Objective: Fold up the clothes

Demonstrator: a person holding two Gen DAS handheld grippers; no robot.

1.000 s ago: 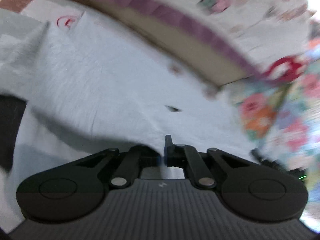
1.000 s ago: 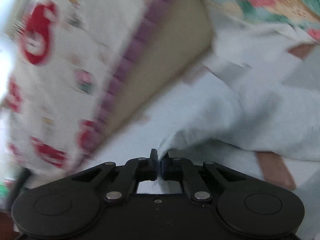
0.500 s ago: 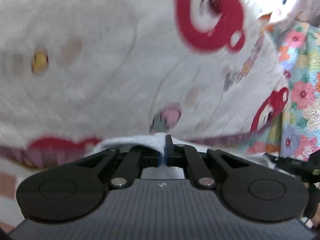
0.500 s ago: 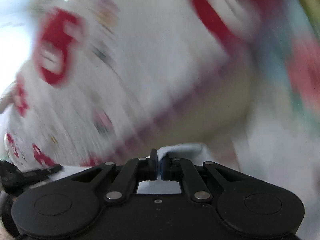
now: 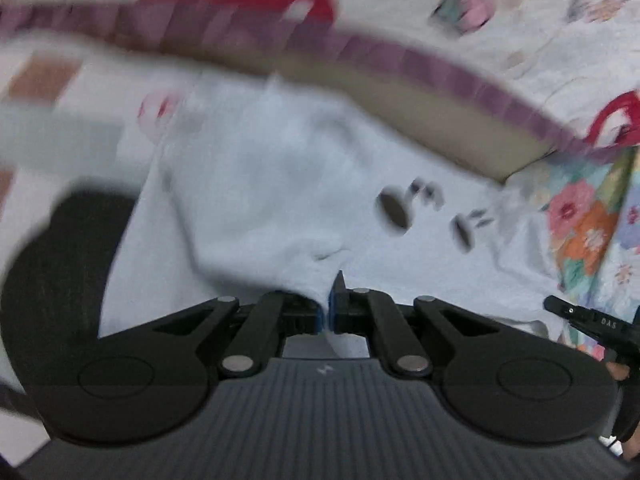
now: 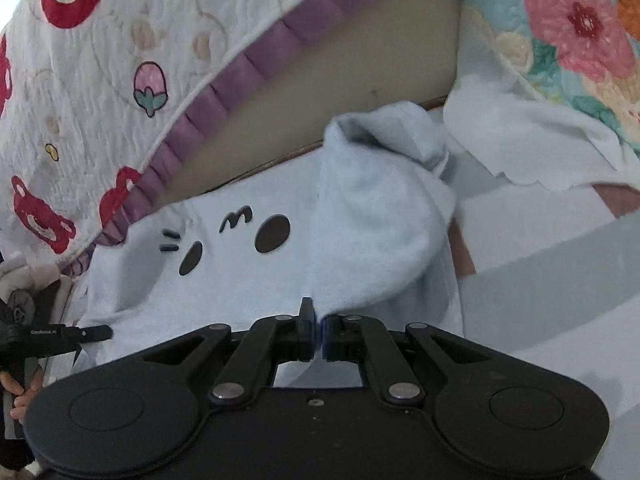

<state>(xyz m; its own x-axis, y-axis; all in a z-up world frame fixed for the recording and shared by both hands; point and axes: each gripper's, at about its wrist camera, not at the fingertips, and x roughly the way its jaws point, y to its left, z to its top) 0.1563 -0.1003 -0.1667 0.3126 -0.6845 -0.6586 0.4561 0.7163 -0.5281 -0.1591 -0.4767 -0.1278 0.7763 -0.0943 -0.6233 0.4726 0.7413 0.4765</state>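
A pale blue fleece garment (image 6: 360, 216) with a black cartoon face (image 6: 272, 234) lies spread on a bed. My right gripper (image 6: 318, 328) is shut on its near edge, with a fold of the cloth rising to the right of the fingers. In the left wrist view the same garment (image 5: 256, 184) fills the middle, blurred, its face marks (image 5: 394, 208) to the right. My left gripper (image 5: 330, 308) is shut on an edge of it. The other gripper's tip (image 5: 592, 326) shows at the right edge, and a hand on the left tool (image 6: 16, 388) shows at the left edge of the right wrist view.
A white quilt (image 6: 100, 80) with red bears and a purple frill hangs over a beige mattress side (image 6: 340, 72) behind the garment. A floral quilt (image 6: 568, 28) lies to the right. The sheet (image 6: 540, 248) below has grey and brown patches.
Both grippers, each still pinching the garment, have swung down from facing the bear quilt. The garment is again laid out in front of them with its face marks showing.
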